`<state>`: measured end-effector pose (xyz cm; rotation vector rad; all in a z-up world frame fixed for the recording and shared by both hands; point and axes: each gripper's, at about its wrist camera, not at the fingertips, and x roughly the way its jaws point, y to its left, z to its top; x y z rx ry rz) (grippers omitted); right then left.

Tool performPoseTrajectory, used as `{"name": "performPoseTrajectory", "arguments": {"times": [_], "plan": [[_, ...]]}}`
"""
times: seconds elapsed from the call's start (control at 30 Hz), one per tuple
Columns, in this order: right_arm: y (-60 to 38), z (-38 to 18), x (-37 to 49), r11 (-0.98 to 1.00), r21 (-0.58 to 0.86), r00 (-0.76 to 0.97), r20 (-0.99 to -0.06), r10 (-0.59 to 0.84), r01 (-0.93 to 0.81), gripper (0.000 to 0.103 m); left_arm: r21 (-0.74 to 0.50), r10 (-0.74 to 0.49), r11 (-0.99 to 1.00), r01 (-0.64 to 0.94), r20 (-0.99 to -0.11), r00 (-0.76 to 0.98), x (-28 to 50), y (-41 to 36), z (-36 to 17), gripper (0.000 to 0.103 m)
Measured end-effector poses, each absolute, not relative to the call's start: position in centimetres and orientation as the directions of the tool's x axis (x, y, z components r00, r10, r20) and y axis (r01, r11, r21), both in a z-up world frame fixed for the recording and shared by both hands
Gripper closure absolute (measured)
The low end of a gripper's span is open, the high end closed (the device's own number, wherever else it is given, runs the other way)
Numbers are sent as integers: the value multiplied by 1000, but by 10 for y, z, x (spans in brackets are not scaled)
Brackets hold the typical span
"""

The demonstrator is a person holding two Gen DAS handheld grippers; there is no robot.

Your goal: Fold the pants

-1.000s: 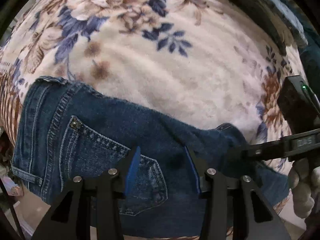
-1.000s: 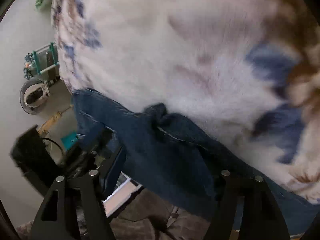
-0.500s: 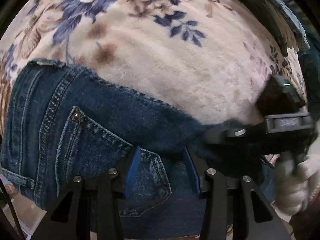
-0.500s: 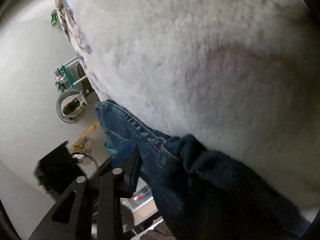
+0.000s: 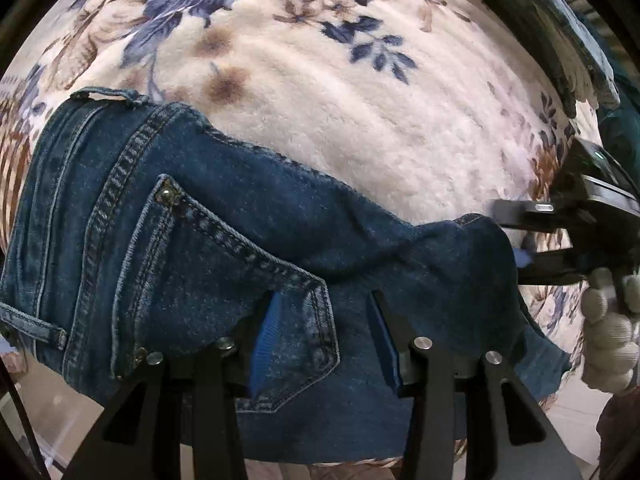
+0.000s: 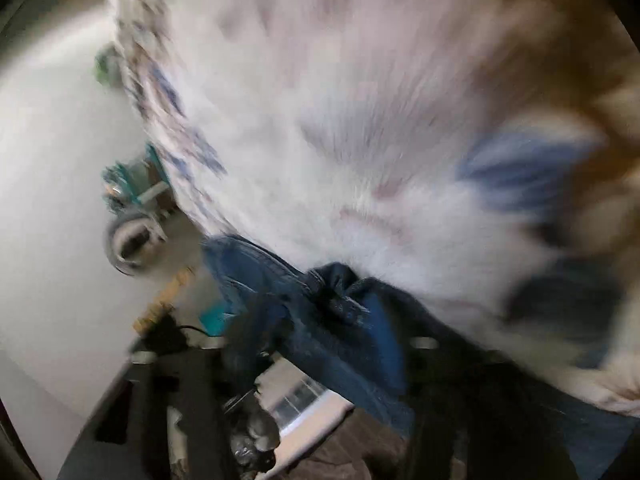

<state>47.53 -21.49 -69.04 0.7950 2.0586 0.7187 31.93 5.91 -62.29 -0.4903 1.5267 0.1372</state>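
The whole right wrist view is motion-blurred: the dark blue denim pants [image 6: 340,320] and cream floral plush blanket [image 6: 360,140] smear, and the right gripper [image 6: 320,360] fingers' spacing is unreadable.

The left gripper [image 5: 322,344] points forward and down, its two black fingers spread apart with the blue pads [image 5: 264,340] facing each other across the gap. The right gripper [image 5: 520,240] reaches in sideways from the right edge of the left wrist view, its fingers level and set apart. A white-gloved hand [image 5: 608,332] holds its handle from below. The right wrist view is too blurred to show its fingers clearly.
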Motion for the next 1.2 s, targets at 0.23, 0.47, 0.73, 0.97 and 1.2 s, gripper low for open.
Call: {"name": "performPoseTrajectory", "arguments": {"times": [0.23, 0.47, 0.73, 0.97, 1.2], "plan": [[-243, -685, 473, 642, 658, -317, -558, 767, 394, 97, -228, -223, 884, -408, -973, 60, 316, 60, -624, 61], [-253, -651, 472, 670, 718, -383, -575, 723, 189, 68, -252, -213, 889, -383, -967, 143, 342, 66, -607, 60], [-191, -655, 445, 761, 635, -540, -690, 481, -133, 40, -233, -204, 901, -366, -972, 118, 353, 70, -631, 61], [-221, -670, 438, 703, 711, -524, -601, 603, -7, 40, -270, -238, 885, -379, -963, 130, 348, 77, -628, 61], [-185, -699, 453, 580, 810, -562, -440, 701, 90, 41, -278, -248, 878, -389, -961, 126, 333, 97, -618, 61]]}}
